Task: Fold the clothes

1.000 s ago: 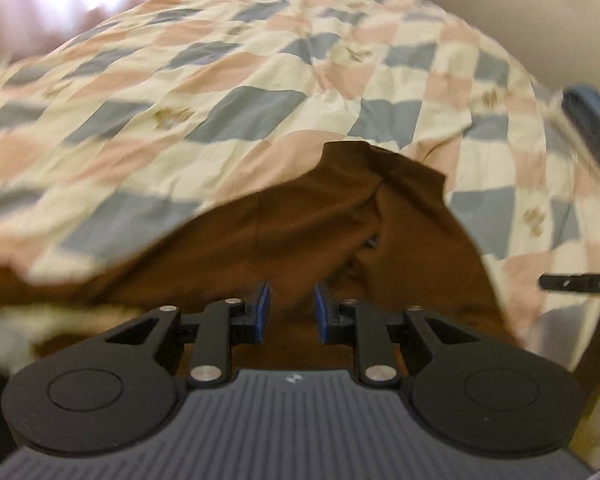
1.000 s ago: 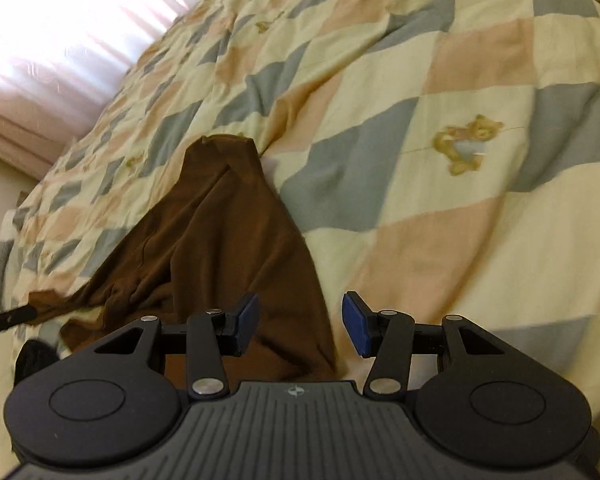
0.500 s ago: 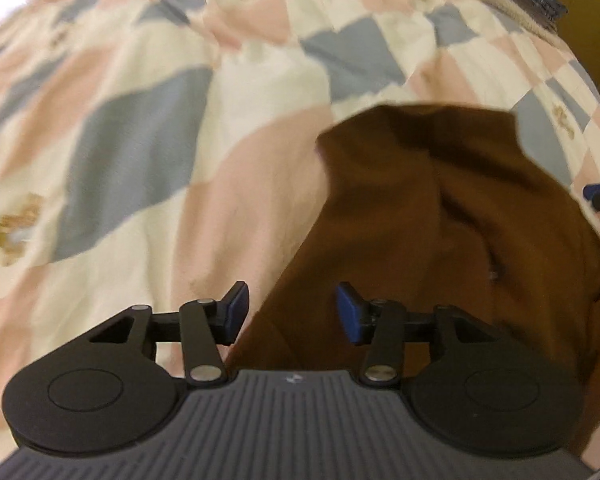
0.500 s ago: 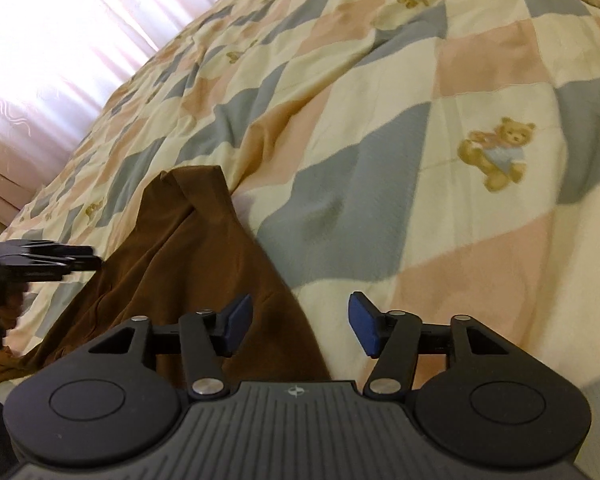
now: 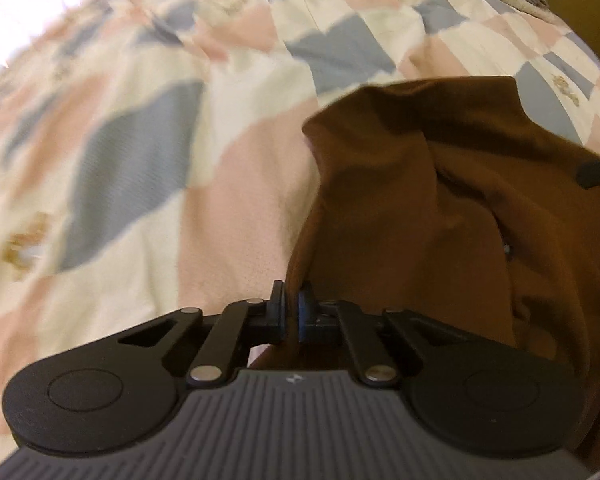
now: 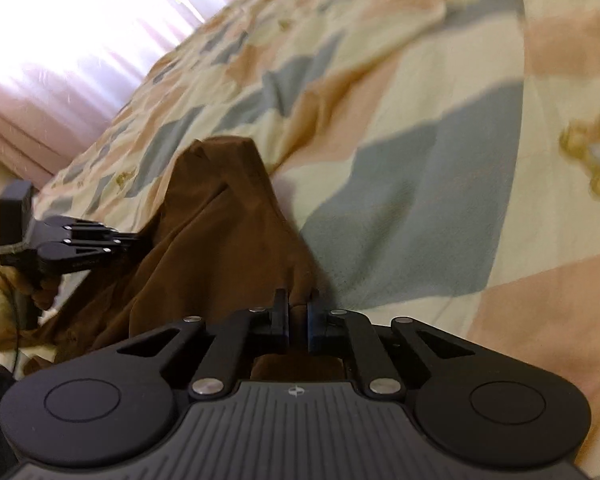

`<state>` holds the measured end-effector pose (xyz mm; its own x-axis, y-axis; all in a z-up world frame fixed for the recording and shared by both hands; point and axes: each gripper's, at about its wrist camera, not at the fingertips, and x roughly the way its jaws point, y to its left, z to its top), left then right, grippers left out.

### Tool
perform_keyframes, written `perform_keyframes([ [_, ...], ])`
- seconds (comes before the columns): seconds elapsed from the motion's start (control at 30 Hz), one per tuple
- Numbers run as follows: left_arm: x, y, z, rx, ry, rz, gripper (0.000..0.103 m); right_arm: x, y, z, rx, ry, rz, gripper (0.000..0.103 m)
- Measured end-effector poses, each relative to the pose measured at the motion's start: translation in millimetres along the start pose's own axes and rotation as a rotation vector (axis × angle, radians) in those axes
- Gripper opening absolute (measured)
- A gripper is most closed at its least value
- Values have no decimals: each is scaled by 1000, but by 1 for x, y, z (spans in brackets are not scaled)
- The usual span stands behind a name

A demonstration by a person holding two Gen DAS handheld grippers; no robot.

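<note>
- Left wrist view: left tool (image 5: 291,305) having just closed, pinching left edge of brown garment (image 5: 440,208) lying right of centre on checked quilt (image 5: 140,152).
- Right wrist view: right tool (image 6: 298,314) having just closed, clamping garment's right edge at lower centre; left tool (image 6: 134,240) reaching in at mid-left.

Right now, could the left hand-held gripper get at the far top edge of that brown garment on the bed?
Probably not yet. The left hand-held gripper has just closed on the near edge of the brown garment, so it would have to let go first. Otherwise only open quilt and cloth lie between, nothing blocking.
</note>
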<state>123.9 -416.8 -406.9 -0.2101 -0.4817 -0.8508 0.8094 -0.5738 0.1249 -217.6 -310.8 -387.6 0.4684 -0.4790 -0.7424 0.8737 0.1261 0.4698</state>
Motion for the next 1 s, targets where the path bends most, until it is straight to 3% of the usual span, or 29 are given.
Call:
perform_keyframes([
  [0.1, -47, -14, 3, -18, -71, 193, 3, -25, 27, 5, -159, -88, -81, 5],
  [0.23, -134, -21, 13, -104, -178, 518, 4, -63, 66, 34, -390, -297, -120, 4],
  [0.33, -217, -34, 22, -179, -262, 749, 6, -93, 92, 68, -516, -424, -75, 4],
  [0.5, -351, -100, 41, -183, -341, 1008, 6, -179, 140, 109, -719, -623, 40, 4],
  [0.63, -445, -160, 55, -184, -399, 1118, 6, -265, 166, 132, -812, -736, 119, 4],
  [0.77, -513, -222, 69, -139, -452, 1191, 6, -352, 178, 144, -912, -848, 147, 4],
  [0.87, -549, -269, 77, -102, -493, 1190, 6, -403, 176, 148, -977, -887, 131, 4],
  [1.0, -568, -318, 84, -45, -535, 1136, 6, -457, 156, 144, -1032, -915, 79, 4],
])
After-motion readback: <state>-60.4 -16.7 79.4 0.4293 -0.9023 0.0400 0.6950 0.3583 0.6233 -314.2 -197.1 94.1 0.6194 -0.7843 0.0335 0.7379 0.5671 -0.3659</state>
